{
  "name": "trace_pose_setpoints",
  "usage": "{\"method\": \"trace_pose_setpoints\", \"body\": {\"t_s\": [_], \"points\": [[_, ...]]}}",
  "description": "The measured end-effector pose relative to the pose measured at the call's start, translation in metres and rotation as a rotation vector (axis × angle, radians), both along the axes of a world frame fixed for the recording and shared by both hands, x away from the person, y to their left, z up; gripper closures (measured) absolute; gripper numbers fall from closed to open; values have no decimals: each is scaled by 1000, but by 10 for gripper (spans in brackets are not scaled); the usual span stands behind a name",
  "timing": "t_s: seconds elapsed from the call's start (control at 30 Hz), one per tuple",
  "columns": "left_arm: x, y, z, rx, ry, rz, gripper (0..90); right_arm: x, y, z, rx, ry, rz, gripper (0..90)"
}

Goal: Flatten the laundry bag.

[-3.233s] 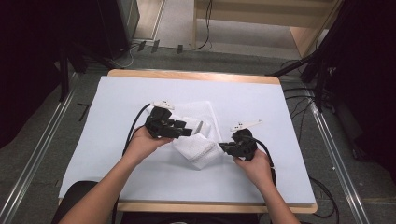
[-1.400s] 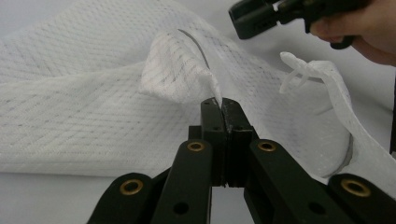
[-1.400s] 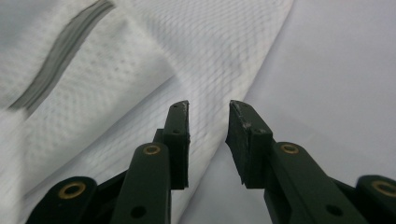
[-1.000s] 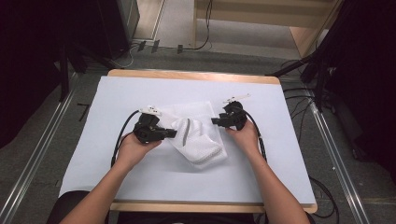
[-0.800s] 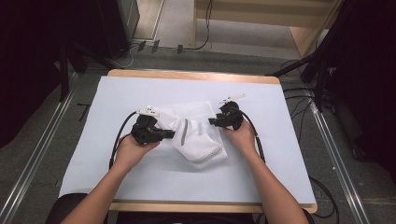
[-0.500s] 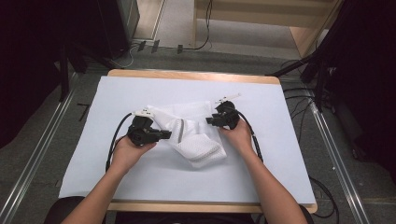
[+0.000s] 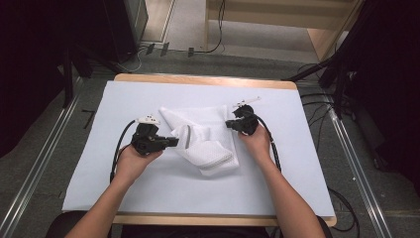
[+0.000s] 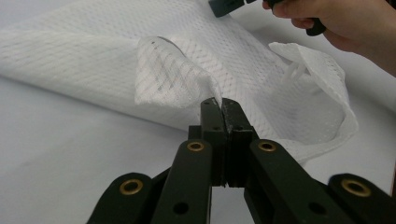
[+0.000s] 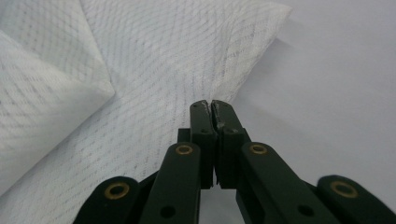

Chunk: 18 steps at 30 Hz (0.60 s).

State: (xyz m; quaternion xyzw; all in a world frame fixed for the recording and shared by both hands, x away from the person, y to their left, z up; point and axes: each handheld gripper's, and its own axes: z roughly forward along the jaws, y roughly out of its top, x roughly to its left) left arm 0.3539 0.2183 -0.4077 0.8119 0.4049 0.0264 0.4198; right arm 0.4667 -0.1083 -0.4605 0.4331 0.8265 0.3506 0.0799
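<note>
Both grippers, left gripper (image 7: pixel 171 142) and right gripper (image 7: pixel 229 124), pinch the white mesh cloth (image 7: pixel 205 141) mid-table, jaws closed tight. It looks half folded; more folding seems left.

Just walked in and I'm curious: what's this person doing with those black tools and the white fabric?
A person sits at a table covered in white, holding a claw tool in each hand. The left claw and the right claw are each pinched shut on an edge of a white mesh cloth, which lies rumpled and partly folded between them.
</note>
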Motion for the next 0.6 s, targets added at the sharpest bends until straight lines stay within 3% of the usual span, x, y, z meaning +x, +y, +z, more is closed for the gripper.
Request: {"method": "trace_pose_setpoints", "body": {"t_s": [0.3, 0.6], "points": [[6, 9, 4, 1, -22, 35, 900, -1, -23, 5, 28, 1, -59, 900], [11, 18, 3, -1, -10, 58, 900, -8, -44, 5, 48, 19, -102, 900]]}}
